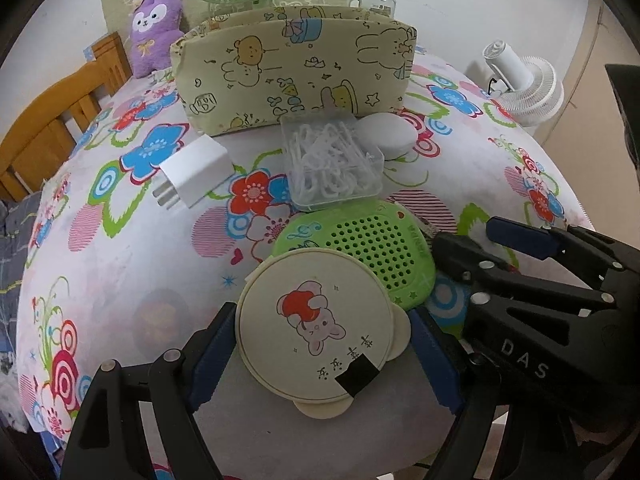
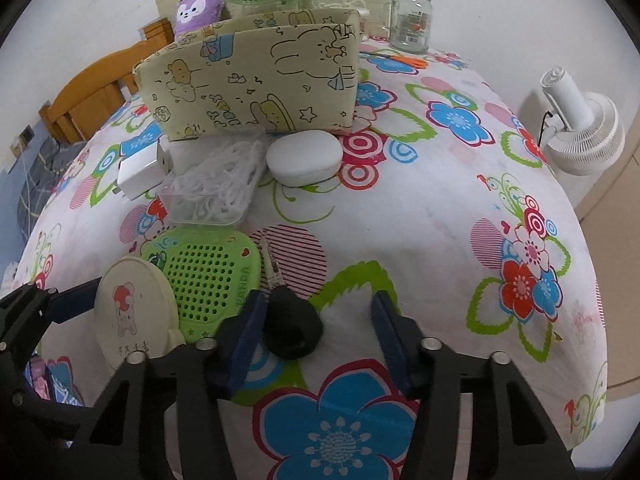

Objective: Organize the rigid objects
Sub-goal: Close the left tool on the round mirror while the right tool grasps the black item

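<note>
Stuff is all bunched up on the flowery tablecloth (image 2: pixel 420 208) right now. The left gripper (image 1: pixel 320 356) has its blue pads on either side of the round cream box with the bunny sticker (image 1: pixel 316 332); looks clamped on it, though I can't swear both pads are touching. That box overlaps the near edge of the green perforated case (image 1: pixel 372 244).

The right gripper (image 2: pixel 320 340) sits spread wide apart with nothing between the pads except a black car key (image 2: pixel 294 330), which lies right against its left finger (image 2: pixel 244 340), metal blade pointing away over the striped circle on the cloth.

Further back, the clear box of white clips (image 1: pixel 332 160) touches the green case's far edge. A white charger plug (image 1: pixel 192 172) lies to its left, and a white oval case (image 2: pixel 304 158) is just to its right. Behind all that stands the open cartoon-print fabric organizer (image 1: pixel 292 72), upright. Glass jar with a green lid (image 2: pixel 412 16) and orange scissors (image 2: pixel 404 60) are at the far end.
</note>
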`<action>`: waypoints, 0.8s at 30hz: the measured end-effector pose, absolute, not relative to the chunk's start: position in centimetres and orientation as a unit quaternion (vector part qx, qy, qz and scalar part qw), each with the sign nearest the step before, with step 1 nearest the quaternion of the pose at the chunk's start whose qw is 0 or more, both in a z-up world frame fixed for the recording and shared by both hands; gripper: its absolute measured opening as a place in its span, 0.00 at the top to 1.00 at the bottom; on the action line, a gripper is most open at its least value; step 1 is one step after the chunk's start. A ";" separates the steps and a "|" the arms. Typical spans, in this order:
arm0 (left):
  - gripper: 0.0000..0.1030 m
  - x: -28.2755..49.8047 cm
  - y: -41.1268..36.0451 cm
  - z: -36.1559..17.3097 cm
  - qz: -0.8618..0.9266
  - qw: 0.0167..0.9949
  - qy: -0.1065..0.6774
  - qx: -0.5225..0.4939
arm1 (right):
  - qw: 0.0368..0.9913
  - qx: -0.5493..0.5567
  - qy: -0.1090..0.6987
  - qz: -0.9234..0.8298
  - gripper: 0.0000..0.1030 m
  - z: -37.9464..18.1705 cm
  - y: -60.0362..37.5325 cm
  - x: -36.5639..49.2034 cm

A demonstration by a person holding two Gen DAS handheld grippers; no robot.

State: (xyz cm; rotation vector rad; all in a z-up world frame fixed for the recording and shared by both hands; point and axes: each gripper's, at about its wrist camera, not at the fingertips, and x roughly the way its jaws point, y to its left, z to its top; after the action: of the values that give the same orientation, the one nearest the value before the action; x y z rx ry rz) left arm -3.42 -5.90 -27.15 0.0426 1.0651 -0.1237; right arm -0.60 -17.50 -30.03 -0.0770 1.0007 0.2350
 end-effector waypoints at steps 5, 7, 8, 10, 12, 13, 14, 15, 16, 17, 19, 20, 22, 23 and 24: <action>0.17 -3.2 -5.9 -27.1 -0.058 0.862 0.504 0.024 | 0.870 -0.033 0.477 0.120 0.69 -29.9 -17.2 -0.5; 0.17 -3.0 -5.9 -27.1 -0.056 0.862 0.503 0.023 | 0.873 -0.034 0.471 0.118 0.72 -29.7 -17.2 -0.3; 0.17 -2.8 -5.8 -27.0 -0.056 0.862 0.503 0.019 | 0.875 -0.034 0.467 0.118 0.76 -29.5 -17.3 -0.2; 0.17 -2.4 -5.7 -27.0 -0.054 0.862 0.503 0.008 | 0.879 -0.036 0.460 0.116 0.80 -29.2 -17.3 0.1; 0.17 -2.0 -5.7 -27.1 -0.052 0.861 0.505 0.002 | 0.880 -0.036 0.460 0.112 0.80 -29.1 -17.3 0.5; 0.17 -1.9 -5.7 -27.1 -0.050 0.861 0.506 0.001 | 0.880 -0.036 0.461 0.111 0.80 -29.1 -17.3 0.7; 0.17 -1.8 -5.7 -27.1 -0.051 0.861 0.506 0.001 | 0.880 -0.036 0.461 0.112 0.80 -29.1 -17.3 0.8; 0.17 -1.7 -5.8 -27.1 -0.052 0.861 0.505 0.001 | 0.880 -0.037 0.461 0.111 0.80 -29.1 -17.4 1.0; 0.17 -1.6 -5.8 -27.1 -0.053 0.862 0.505 0.002 | 0.882 -0.039 0.459 0.103 0.80 -29.1 -17.5 1.1; 0.17 -1.5 -5.8 -27.0 -0.055 0.862 0.505 0.001 | 0.882 -0.039 0.459 0.100 0.80 -29.1 -17.6 1.2; 0.17 -1.4 -5.8 -27.0 -0.058 0.861 0.505 -0.003 | 0.879 -0.038 0.465 0.097 0.79 -29.1 -17.9 1.4; 0.17 -1.4 -5.8 -27.0 -0.060 0.860 0.506 -0.006 | 0.878 -0.037 0.467 0.098 0.79 -29.1 -18.1 1.4; 0.17 -1.4 -5.7 -27.0 -0.061 0.859 0.508 -0.010 | 0.878 -0.038 0.468 0.097 0.77 -29.2 -18.4 1.4; 0.17 -1.4 -5.7 -27.1 -0.061 0.858 0.510 -0.010 | 0.876 -0.040 0.470 0.097 0.73 -29.3 -18.4 1.4; 0.17 -1.4 -5.6 -27.1 -0.061 0.857 0.511 -0.011 | 0.878 -0.043 0.467 0.097 0.68 -29.3 -18.4 1.4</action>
State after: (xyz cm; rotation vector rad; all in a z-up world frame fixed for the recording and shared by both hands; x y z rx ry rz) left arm -1.39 -5.60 -27.13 -0.0237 1.0745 -0.1292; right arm 1.37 -18.42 -29.30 -0.0898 0.9749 0.2021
